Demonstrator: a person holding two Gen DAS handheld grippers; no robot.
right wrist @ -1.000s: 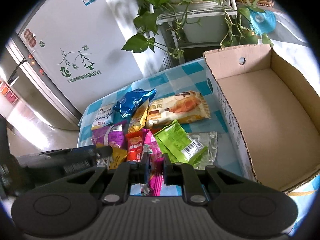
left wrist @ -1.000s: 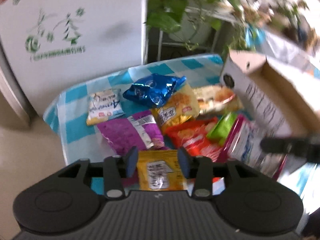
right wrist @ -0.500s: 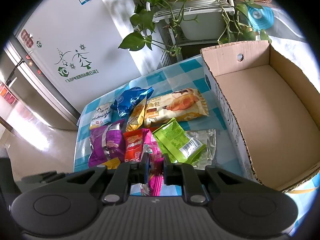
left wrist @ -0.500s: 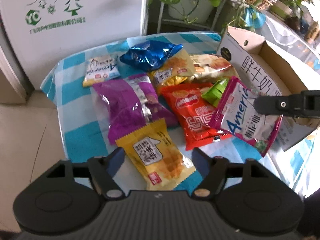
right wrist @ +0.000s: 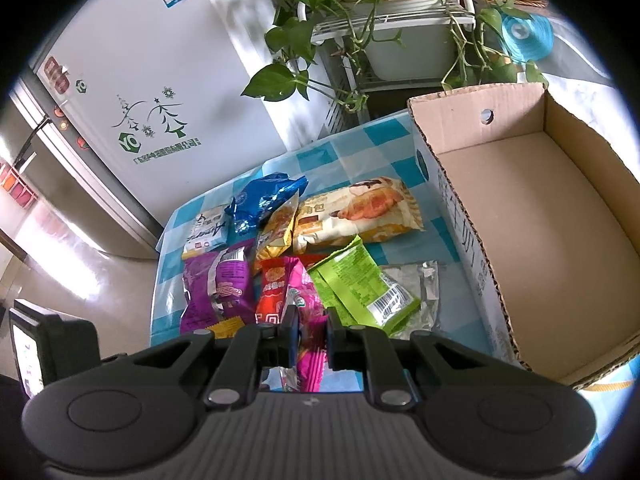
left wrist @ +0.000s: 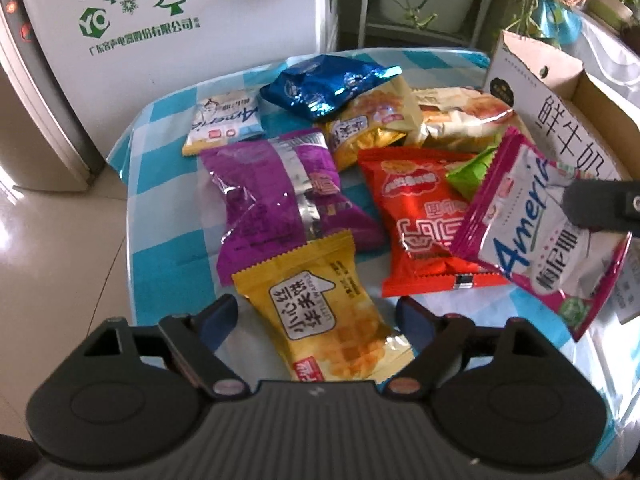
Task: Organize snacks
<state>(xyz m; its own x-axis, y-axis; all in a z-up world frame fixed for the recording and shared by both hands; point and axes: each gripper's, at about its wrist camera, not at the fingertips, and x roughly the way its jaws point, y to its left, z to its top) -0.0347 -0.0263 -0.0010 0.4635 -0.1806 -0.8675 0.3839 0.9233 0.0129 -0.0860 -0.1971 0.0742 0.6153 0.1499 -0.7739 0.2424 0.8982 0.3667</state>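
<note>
Several snack packets lie on a blue-checked tablecloth (left wrist: 160, 184). My left gripper (left wrist: 316, 316) is open, its jaws wide on either side of a yellow packet (left wrist: 320, 320) that lies flat below them. My right gripper (right wrist: 310, 326) is shut on a pink and white packet (right wrist: 306, 320) and holds it above the pile; the same packet (left wrist: 540, 232) shows lifted in the left wrist view. An open, empty cardboard box (right wrist: 540, 216) stands at the right.
Purple (left wrist: 276, 196), red (left wrist: 420, 220), blue (left wrist: 324, 84), green (right wrist: 356, 292) and croissant (right wrist: 356, 216) packets crowd the table. A white fridge (right wrist: 132, 92) and a plant stand (right wrist: 384, 32) lie behind it. The floor drops off at left.
My left gripper opened and let go of the yellow packet, then drew back and up. My right gripper lifted the pink packet slightly.
</note>
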